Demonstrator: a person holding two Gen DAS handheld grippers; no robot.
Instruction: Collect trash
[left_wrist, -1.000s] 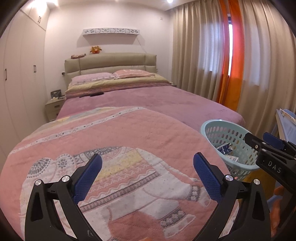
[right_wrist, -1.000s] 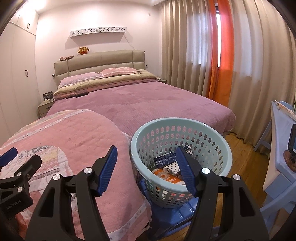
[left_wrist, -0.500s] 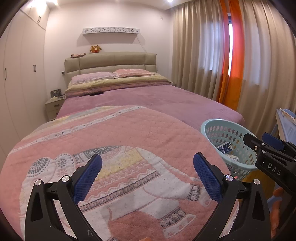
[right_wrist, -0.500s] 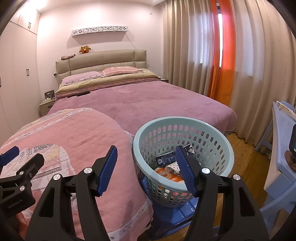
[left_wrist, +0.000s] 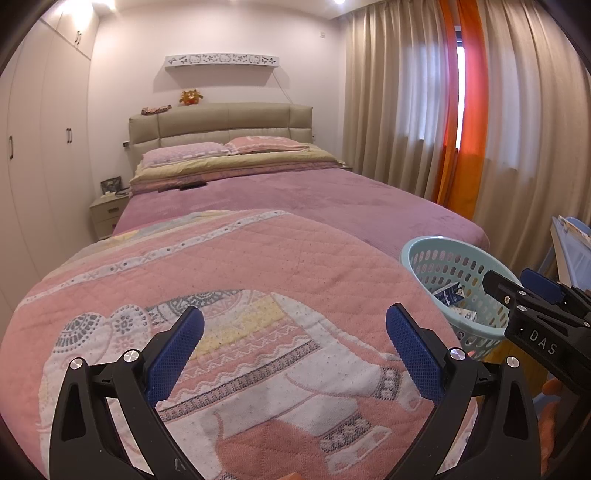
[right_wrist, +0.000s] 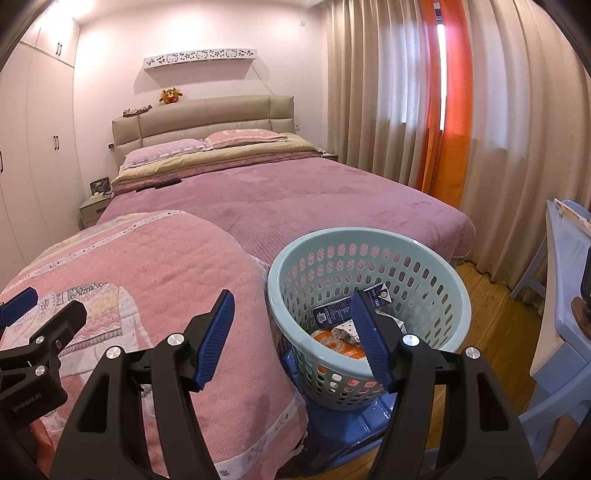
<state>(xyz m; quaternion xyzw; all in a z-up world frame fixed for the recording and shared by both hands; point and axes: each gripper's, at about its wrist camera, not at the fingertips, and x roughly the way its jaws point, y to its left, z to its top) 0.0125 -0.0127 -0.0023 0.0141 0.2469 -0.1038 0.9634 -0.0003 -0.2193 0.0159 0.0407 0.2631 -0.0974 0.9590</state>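
Note:
A pale teal perforated basket (right_wrist: 436, 258) stands on a blue stool beside the bed; it also shows in the left wrist view (left_wrist: 417, 251). Inside lie a dark blue carton (right_wrist: 332, 314), an orange wrapper (right_wrist: 332, 345) and white packaging. My right gripper (right_wrist: 295, 332) is open and empty, held above the basket's near left rim. My left gripper (left_wrist: 295, 345) is open and empty over the pink elephant-pattern quilt (left_wrist: 240, 295). The right gripper's side shows at the right edge of the left wrist view (left_wrist: 532, 314).
A bed with a mauve cover (right_wrist: 295, 192) fills the middle, with pillows and a beige headboard behind. White wardrobes (left_wrist: 44, 166) line the left wall, with a nightstand (left_wrist: 107, 214) beside them. Curtains (right_wrist: 480, 129) hang at right. A light blue table (right_wrist: 569, 277) stands at far right on wooden floor.
The right wrist view has shifted slightly, so the basket sits a little farther right and lower. Both grippers stay open and empty. The left gripper has barely moved.

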